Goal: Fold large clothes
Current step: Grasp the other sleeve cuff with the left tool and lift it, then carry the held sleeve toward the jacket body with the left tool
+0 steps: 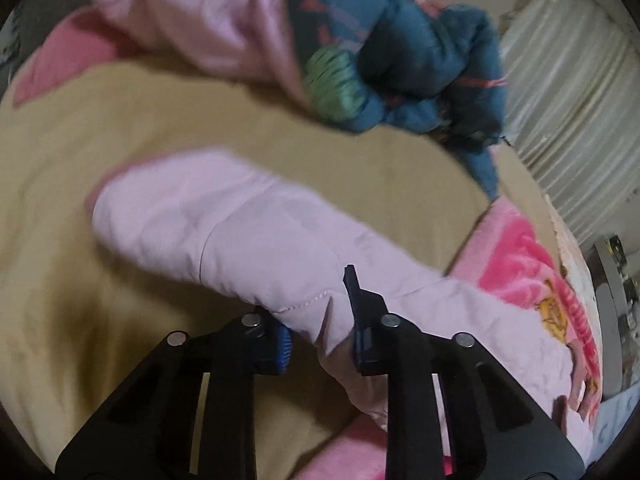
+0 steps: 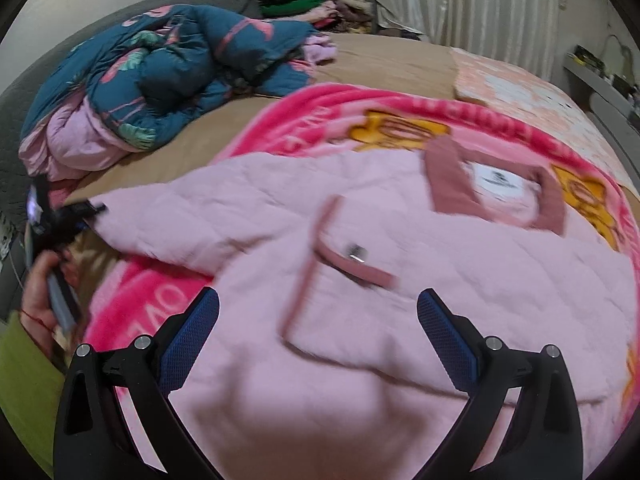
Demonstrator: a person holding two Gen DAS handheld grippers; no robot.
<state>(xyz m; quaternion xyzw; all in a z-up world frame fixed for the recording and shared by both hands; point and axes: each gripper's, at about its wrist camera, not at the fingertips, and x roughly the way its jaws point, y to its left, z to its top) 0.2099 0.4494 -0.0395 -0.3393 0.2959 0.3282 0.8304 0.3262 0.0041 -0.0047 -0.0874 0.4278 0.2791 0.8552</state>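
While spread across the bright pink blanket (image 2: pixel 320 112) on the bed (image 1: pixel 100 160), pink quilted jacket (image 2: pixel 320 240) with sleeve trailing onto bare tan sheet. Left gripper (image 1: pixel 320 320) clenched on sleeve fabric; right gripper (image 2: pixel 318 340) released, hovering above the jacket's middle. Teal duvet (image 2: pixel 160 64) heaped beyond, curtain (image 2: pixel 460 4) behind.

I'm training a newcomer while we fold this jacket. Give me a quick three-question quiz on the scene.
1. True or false: the left gripper is shut on the pink jacket's sleeve.
2. The right gripper is: A) open above the pink jacket, B) shut on the collar, C) holding the blanket.
3. What lies directly under the jacket?

Key: 1 true. 2 A. 3 the pink printed blanket.
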